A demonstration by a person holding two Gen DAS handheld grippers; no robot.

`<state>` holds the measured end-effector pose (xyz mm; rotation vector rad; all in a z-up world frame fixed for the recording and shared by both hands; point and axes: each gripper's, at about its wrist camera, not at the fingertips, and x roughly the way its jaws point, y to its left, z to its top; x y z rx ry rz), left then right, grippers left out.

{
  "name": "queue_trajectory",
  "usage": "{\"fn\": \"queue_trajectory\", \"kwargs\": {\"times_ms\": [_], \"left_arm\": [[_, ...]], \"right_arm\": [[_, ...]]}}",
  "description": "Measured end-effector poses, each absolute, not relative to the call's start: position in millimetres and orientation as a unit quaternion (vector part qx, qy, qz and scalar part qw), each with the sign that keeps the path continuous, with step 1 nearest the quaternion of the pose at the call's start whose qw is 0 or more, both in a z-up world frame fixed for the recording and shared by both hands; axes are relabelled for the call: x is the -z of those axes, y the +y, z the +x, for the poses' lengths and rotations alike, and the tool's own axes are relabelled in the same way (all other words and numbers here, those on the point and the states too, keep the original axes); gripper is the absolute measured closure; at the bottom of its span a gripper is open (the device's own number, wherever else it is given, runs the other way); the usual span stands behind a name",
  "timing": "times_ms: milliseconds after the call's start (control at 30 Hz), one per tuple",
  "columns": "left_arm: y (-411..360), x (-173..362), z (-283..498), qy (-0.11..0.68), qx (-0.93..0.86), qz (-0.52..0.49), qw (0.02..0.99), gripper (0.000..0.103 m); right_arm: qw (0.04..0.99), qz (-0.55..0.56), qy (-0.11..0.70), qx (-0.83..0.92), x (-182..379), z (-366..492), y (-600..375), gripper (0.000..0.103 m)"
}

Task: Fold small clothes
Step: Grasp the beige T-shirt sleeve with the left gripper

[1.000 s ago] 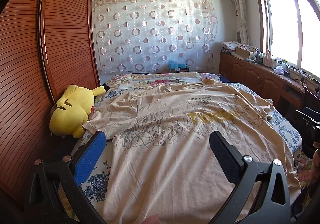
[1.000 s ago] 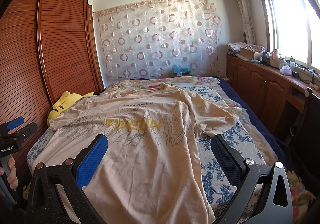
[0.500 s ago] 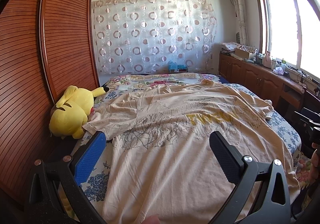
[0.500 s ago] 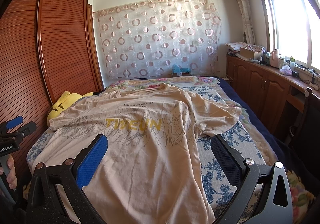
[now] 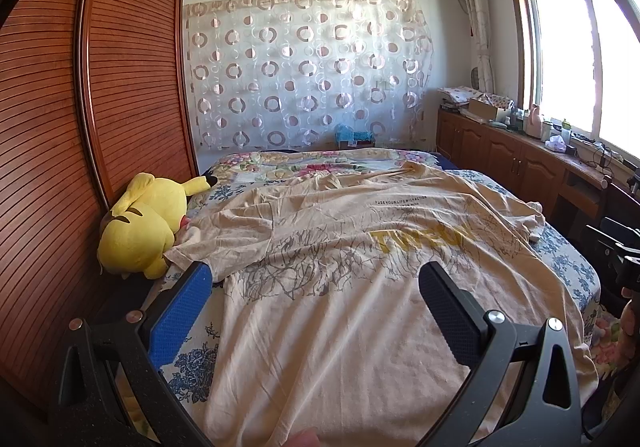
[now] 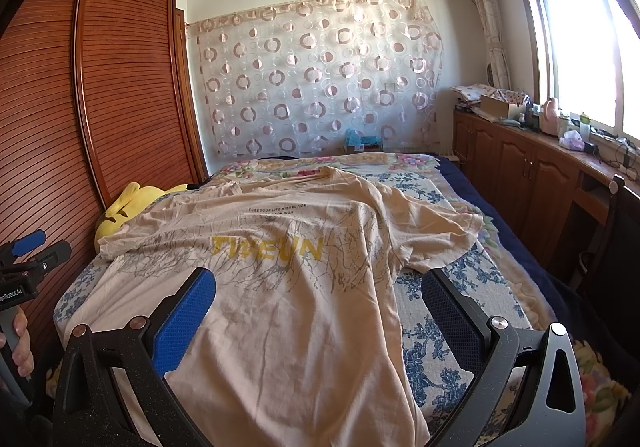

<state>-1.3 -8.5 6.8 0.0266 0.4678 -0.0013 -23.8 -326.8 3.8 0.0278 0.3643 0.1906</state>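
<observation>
Left hand-held gripper (image 5: 316,289): released, jaws wide, hovering over the beige T-shirt (image 5: 360,287) spread print-up on the bed (image 5: 192,367). Left sleeve touching the yellow plush toy (image 5: 140,231) ahead-left: risk of dragging it along. Right hand-held gripper (image 6: 320,291): also released, empty; rumpled right sleeve ahead-right, likely to fold crooked.

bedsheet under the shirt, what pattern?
Blue flowers on white. The bedsheet shows best in the right wrist view, bare beside the shirt.
</observation>
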Motion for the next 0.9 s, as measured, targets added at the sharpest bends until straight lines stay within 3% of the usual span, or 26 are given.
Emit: {"fn": "queue_trajectory", "kwargs": {"times_ms": [467, 900], "left_arm": [[-10.1, -10.0, 3.1, 0.232, -0.011, 0.022, 0.972, 0.000], [33.1, 18.0, 40.1, 0.284, -0.025, 0.005, 0.958, 0.000]], "right_arm": [[0.977, 0.007, 0.186, -0.107, -1.4, -17.5, -323.7, 0.000], [0.968, -0.023, 0.196, -0.152, 3.0, 22.5, -302.1, 0.000]]}}
